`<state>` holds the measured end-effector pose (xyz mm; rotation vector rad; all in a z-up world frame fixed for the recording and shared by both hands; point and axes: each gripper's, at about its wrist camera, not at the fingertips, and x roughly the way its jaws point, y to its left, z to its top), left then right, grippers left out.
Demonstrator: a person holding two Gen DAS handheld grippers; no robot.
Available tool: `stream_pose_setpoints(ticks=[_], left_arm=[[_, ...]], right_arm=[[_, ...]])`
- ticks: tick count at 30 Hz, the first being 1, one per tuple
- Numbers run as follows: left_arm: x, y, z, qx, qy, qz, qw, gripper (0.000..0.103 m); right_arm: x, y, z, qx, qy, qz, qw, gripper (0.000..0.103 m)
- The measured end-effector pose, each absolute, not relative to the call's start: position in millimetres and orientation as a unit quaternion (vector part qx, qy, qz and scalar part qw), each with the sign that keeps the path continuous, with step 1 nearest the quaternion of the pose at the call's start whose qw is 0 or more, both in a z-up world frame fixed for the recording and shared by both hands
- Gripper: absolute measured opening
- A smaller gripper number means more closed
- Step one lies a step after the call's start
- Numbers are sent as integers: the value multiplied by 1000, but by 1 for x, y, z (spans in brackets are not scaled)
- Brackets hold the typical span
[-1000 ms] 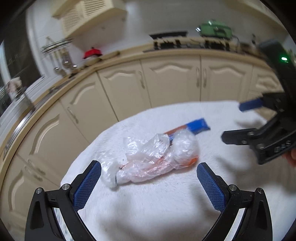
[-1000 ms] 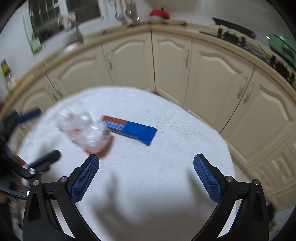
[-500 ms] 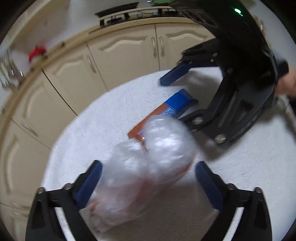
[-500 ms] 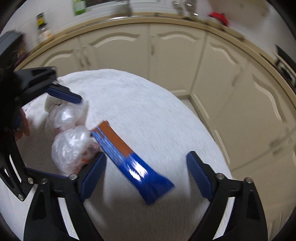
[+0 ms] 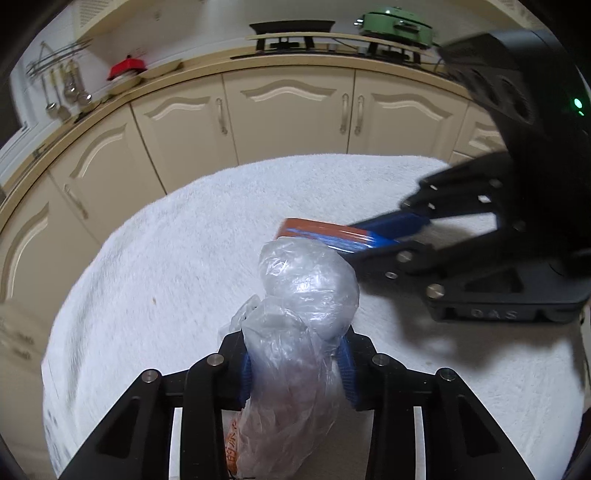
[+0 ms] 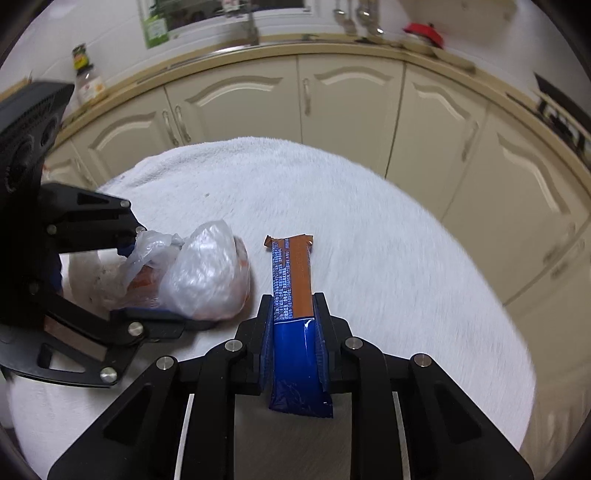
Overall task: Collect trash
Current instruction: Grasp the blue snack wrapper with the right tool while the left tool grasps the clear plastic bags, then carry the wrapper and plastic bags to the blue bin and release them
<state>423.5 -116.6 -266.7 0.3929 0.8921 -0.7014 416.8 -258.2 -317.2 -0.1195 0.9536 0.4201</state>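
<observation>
A crumpled clear plastic bag (image 5: 306,288) with orange print lies on the white towel (image 5: 177,258). My left gripper (image 5: 295,354) is closing on the bag's near end, and its blue pads press the plastic from both sides. In the right wrist view the same bag (image 6: 207,280) sits in the left gripper (image 6: 166,277). A blue and orange snack wrapper (image 6: 291,266) lies flat beside the bag, and my right gripper (image 6: 291,314) is shut on its blue end. From the left wrist view the wrapper (image 5: 325,236) shows behind the bag, held by the right gripper (image 5: 391,240).
The towel (image 6: 369,240) covers a round-looking table. Beyond it runs a row of cream kitchen cabinets (image 5: 288,118). A green pot (image 5: 395,26) and a red object (image 5: 127,68) stand on the counter, and a jar (image 6: 86,83) stands at the left.
Both grippers came down onto the towel and closed from wide open. The left one took the plastic bag and the right one took the wrapper's blue end.
</observation>
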Motion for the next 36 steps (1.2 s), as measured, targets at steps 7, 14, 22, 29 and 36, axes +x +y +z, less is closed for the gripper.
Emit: stream_pose_setpoints(ticks=[7,14,22,29,36], left_arm=[[383,-113,-268,127,437,-309,835,33],[341,-112,-264,77,439,-293,846,33],[286,-115,-238,53,415,-262,870,33],[228,-130,-207,35,377,-253,890,32],[156,-130,-179,27,333,-269,903,32]], right_arm=[[358,-272,-311,4,465,177,868,20],[302,-290,-301,52,455,167,873,20],[254,-307,-292,83,440,157,880,20],[220,-332,-269,119,401,145,897,20],[186,-358,-236,137,356,126,916,20]])
